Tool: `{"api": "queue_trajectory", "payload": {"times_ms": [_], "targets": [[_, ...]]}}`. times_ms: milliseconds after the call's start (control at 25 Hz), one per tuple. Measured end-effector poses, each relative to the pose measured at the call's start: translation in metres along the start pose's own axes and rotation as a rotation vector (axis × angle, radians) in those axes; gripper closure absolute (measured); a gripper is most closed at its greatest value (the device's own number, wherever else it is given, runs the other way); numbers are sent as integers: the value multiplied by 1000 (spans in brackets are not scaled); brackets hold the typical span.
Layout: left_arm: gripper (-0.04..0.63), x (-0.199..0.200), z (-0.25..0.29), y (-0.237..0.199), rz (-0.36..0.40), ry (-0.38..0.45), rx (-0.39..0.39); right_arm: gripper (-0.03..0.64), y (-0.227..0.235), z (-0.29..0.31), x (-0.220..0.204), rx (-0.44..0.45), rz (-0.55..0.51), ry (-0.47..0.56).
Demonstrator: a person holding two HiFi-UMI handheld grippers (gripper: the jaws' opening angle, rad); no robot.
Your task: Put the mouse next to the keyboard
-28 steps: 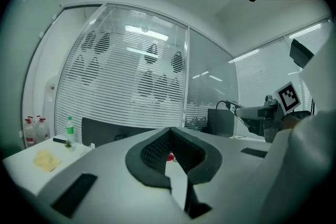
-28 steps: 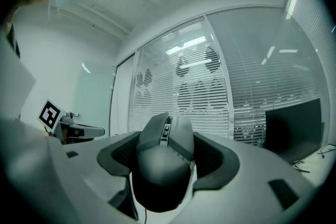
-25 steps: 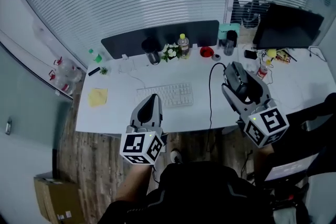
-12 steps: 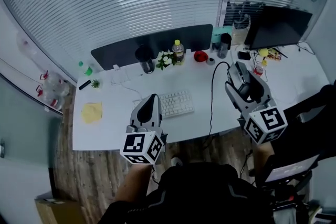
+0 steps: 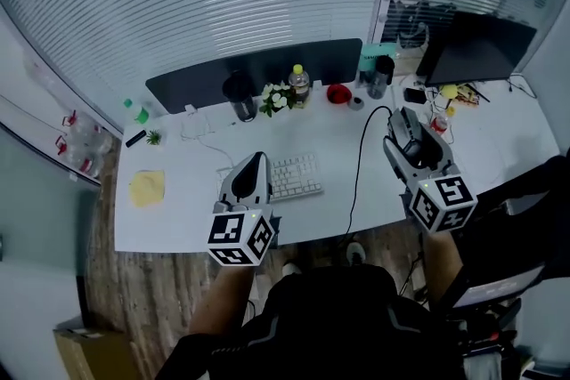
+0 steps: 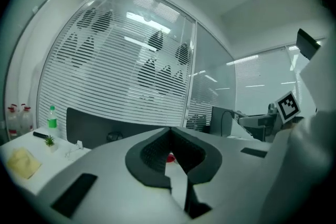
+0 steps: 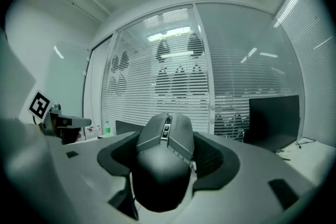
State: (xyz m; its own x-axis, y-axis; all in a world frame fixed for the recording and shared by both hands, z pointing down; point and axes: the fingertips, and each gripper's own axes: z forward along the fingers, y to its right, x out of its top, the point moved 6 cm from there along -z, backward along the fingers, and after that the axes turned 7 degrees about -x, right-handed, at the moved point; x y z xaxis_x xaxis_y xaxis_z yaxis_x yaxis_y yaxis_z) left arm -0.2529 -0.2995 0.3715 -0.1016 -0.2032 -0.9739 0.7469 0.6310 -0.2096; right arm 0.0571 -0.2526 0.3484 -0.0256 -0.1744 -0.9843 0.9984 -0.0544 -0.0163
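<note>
- Right gripper view: right gripper (image 7: 167,131) fingers (image 7: 216,157) set wide, clamped on the mouse (image 7: 163,165), probably for carrying.
- Mouse is right of the keyboard (image 5: 289,176), well apart, over the worktop (image 5: 191,196).
- Left gripper (image 5: 256,159) fingers (image 6: 152,153) closed, empty, apparently spare.

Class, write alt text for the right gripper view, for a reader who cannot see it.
A dark mouse fills the centre of the picture, clamped between the two padded jaws of the right gripper. Behind it stand glass walls with white blinds, and a dark monitor on a white desk at the right.
</note>
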Motion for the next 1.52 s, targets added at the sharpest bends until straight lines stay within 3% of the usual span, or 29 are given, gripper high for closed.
{"api": "queue_trajectory", "payload": {"times_ms": [160, 320, 520, 880, 1520], "targets": [[565, -6, 19, 9, 33, -11, 64, 314, 22, 23, -17, 41, -10, -42], [565, -18, 35, 11, -10, -16, 122, 314, 45, 43, -34, 71, -5, -71], [565, -40, 47, 18, 23, -54, 197, 314, 65, 68, -64, 97, 8, -120], [565, -86, 69, 27, 52, -157, 264, 314, 85, 108, -123, 144, 27, -217], [565, -152, 79, 40, -34, -321, 369, 314, 93, 165, -247, 194, 37, -461]]}}
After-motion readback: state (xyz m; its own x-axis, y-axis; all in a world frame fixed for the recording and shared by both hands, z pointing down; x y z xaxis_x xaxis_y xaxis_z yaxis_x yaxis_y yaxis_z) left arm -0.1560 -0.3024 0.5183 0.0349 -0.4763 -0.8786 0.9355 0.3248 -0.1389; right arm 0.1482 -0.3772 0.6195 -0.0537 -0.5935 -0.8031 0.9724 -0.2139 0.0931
